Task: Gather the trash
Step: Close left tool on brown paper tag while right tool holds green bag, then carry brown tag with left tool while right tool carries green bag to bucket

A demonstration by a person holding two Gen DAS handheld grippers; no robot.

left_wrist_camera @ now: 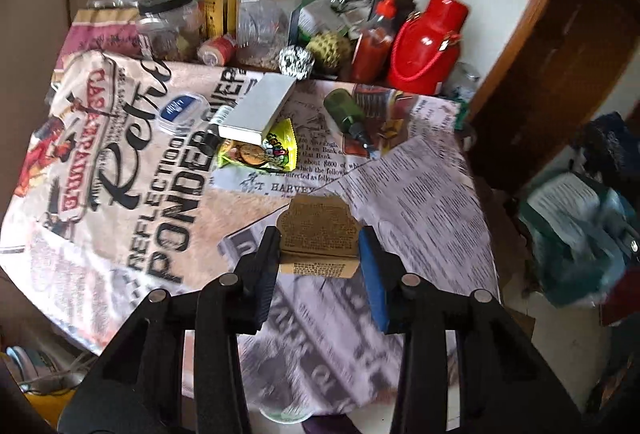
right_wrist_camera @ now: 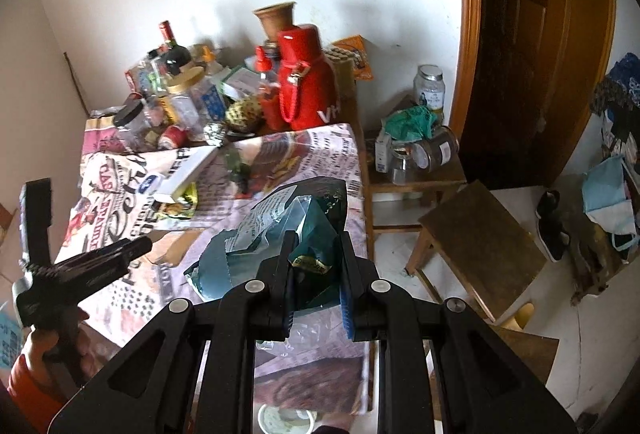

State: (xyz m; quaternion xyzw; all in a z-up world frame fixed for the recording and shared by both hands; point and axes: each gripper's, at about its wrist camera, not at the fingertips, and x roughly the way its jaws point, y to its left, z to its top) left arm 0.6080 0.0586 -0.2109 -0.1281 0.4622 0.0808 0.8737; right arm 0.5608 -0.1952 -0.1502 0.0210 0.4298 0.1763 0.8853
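The left tongs (left_wrist_camera: 320, 254) sit low in the middle of the left wrist view, half spread, with a small brown cardboard piece (left_wrist_camera: 316, 234) between the pads. The black left pad (left_wrist_camera: 266, 266) touches its edge; whether the blue right pad presses it cannot be told. The cardboard rests on a counter (left_wrist_camera: 140, 194) covered in newsprint-patterned cloth. Above it, mid-frame, lie a yellow-green snack wrapper (left_wrist_camera: 260, 154), a white box (left_wrist_camera: 258, 106) and a green bottle (left_wrist_camera: 346, 110) on its side. A red flask (left_wrist_camera: 428, 42) stands among jars at the top.

In the right wrist view, the left tongs (right_wrist_camera: 116, 258) appear at the left edge, held by a hand (right_wrist_camera: 40, 350) in an orange sleeve. The right tongs (right_wrist_camera: 316, 266), at lower centre, are nearly closed, pinching a crumpled blue and dark green plastic bag (right_wrist_camera: 280, 234) above the counter's right edge. Only this view shows the wooden stool (right_wrist_camera: 480, 238) and a side table with jars (right_wrist_camera: 416, 154) at the right.
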